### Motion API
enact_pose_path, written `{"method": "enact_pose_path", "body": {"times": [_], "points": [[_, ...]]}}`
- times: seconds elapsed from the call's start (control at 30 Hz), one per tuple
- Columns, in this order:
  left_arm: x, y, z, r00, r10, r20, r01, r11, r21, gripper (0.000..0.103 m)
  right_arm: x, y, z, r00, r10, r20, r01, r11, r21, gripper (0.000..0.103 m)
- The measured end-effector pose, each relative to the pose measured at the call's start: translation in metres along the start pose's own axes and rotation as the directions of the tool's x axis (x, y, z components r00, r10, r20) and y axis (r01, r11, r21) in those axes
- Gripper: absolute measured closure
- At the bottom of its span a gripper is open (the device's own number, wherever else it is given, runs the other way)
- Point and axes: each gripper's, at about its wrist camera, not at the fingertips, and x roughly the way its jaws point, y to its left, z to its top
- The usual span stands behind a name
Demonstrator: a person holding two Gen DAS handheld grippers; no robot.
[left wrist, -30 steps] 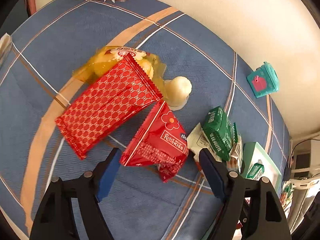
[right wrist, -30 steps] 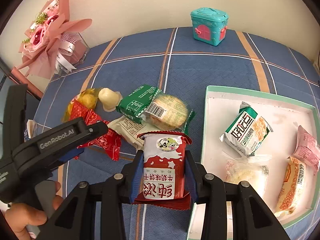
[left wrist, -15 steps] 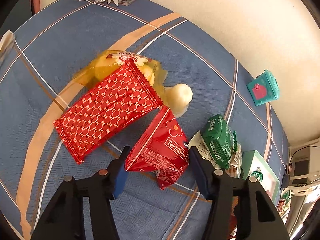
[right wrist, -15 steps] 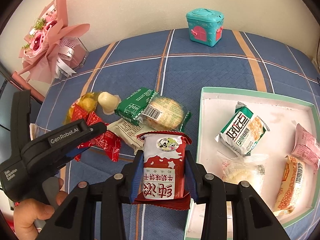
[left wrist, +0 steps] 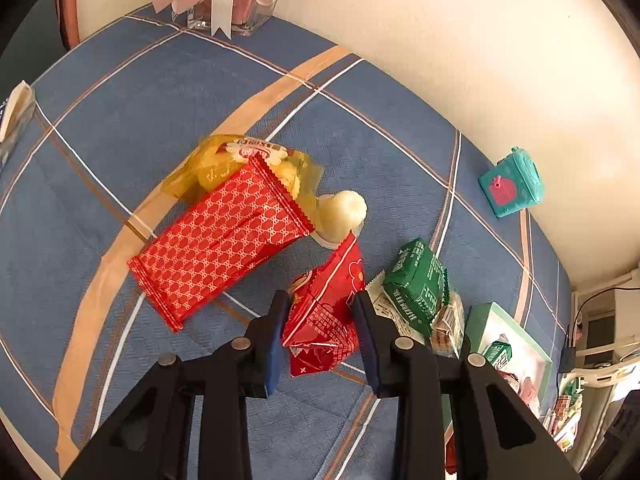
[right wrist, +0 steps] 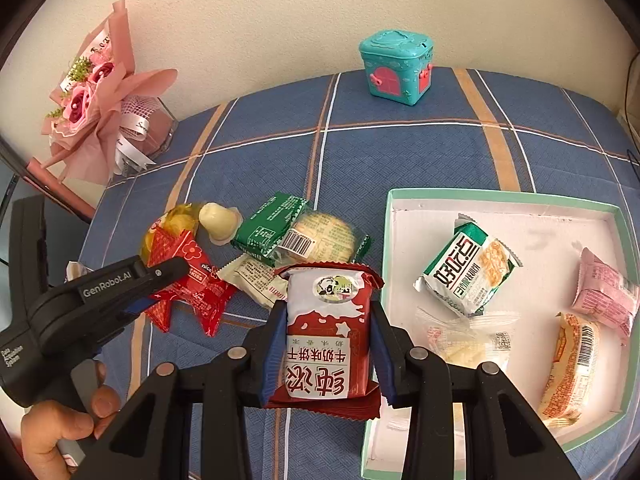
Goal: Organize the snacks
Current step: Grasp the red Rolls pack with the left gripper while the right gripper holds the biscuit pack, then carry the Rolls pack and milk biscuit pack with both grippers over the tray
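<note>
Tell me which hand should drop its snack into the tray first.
Right. Its tool grips the red-and-white biscuit packet right beside the green-rimmed white tray. The left tool, clamping the red flower-print packet, is farther away.

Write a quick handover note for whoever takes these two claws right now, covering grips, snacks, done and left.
Left claw: shut on the red Kiss snack pack.
Right claw: shut on the red-and-white biscuit pack, beside the tray.
Done: four snacks lie in the tray, among them the green-and-white cracker pack.
Left: both held packs, plus the red patterned pack, yellow bag, jelly cup and green pack on the blue cloth.
</note>
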Motion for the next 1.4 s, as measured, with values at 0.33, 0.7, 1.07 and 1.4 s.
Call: {"method": "enact_pose_path", "body": {"times": [0.33, 0.7, 1.07, 1.4], "points": [[0.010, -0.007, -0.005, 0.999, 0.045, -0.021, -0.044, 0.998, 0.054, 0.059, 0.001, -0.003, 0.000, 1.000, 0.002, -0.006, -0.002, 1.000, 0.013, 0.062], [0.038, -0.004, -0.018, 0.992, 0.086, -0.097, -0.080, 0.995, 0.064, 0.058, 0.005, -0.007, 0.000, 1.000, -0.001, -0.018, 0.001, 1.000, 0.021, 0.062], [0.002, 0.002, -0.015, 0.998, 0.052, -0.024, -0.050, 0.998, 0.044, 0.062, -0.001, -0.010, 0.002, 1.000, 0.014, -0.006, -0.014, 0.999, 0.030, 0.062], [-0.054, -0.006, -0.007, 0.997, 0.012, 0.083, -0.016, 0.999, 0.052, 0.062, -0.015, -0.015, 0.007, 0.999, 0.036, 0.024, -0.037, 0.998, 0.044, 0.062]]}}
